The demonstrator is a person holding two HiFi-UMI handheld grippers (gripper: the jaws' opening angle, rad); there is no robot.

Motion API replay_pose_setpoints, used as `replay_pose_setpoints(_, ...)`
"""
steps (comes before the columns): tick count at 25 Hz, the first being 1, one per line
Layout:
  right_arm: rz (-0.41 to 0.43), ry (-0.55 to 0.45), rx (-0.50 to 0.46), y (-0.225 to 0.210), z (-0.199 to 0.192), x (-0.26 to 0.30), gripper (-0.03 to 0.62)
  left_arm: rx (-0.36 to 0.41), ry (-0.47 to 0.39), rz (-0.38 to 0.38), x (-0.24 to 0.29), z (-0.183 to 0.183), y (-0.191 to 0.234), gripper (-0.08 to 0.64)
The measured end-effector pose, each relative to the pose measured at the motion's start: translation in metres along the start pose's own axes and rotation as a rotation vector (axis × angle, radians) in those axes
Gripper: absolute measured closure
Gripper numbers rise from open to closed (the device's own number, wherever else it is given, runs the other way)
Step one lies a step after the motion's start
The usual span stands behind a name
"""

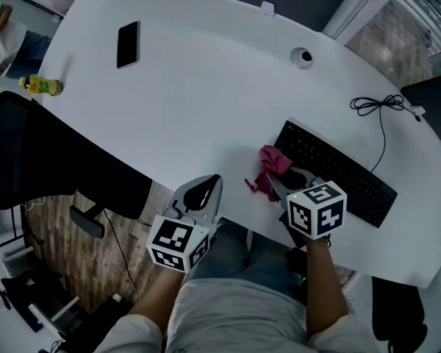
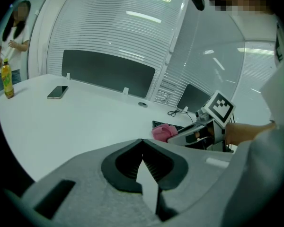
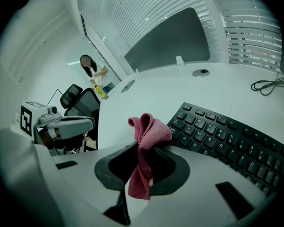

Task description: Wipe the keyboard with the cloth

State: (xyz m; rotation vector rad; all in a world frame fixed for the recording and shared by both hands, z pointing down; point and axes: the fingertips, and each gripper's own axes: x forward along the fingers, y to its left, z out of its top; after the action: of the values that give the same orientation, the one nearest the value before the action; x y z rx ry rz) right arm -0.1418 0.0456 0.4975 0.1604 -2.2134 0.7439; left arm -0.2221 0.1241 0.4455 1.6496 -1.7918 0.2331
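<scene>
**Pink cloth pinched at the keyboard's left end**

The cloth [image 3: 144, 141] is clamped between the jaws of the right gripper [image 3: 141, 162]. A bunched fold stands up above the tips and a loose tail hangs down between them. In the head view the cloth [image 1: 273, 164] sits at the left end of the keyboard [image 1: 336, 171], close to the near edge of the table [image 1: 206, 101]. Whether it presses on the keys cannot be told. The right gripper [image 1: 278, 184] points toward that end of the keyboard, and its marker cube is nearer the person.

The keyboard is black and lies at a slant on the white table, with its keys [image 3: 227, 136] running off to the right in the right gripper view. A thin black cable [image 1: 382, 109] lies coiled beyond it, and a round grommet [image 1: 302, 57] is set into the tabletop further back.

The left gripper [image 1: 204, 193] is at the table's near edge, well apart from the cloth. In its own view, the jaws of the left gripper [image 2: 143, 167] are brought together with nothing between them.

Further out – toward the far left of the table – a dark phone [image 1: 128, 44] lies flat, and a bottle [image 1: 42, 86] of yellow drink stands at the edge. A black office chair [image 1: 29, 153] stands beside the table, and a person [image 2: 12, 27] is near the bottle.
</scene>
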Motion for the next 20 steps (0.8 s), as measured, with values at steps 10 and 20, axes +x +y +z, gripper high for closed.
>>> replay_pose_setpoints(10,-0.002,-0.053,-0.007,-0.003,0.003,-0.024,0.531,0.027,-0.002,-0.024,0.005,0.007,-0.019,0.549)
replay_pose_setpoints(20,-0.048,-0.154,-0.015,-0.015,-0.003,-0.091,0.531,0.107,-0.016,-0.102,0.02,0.031,-0.078,0.549)
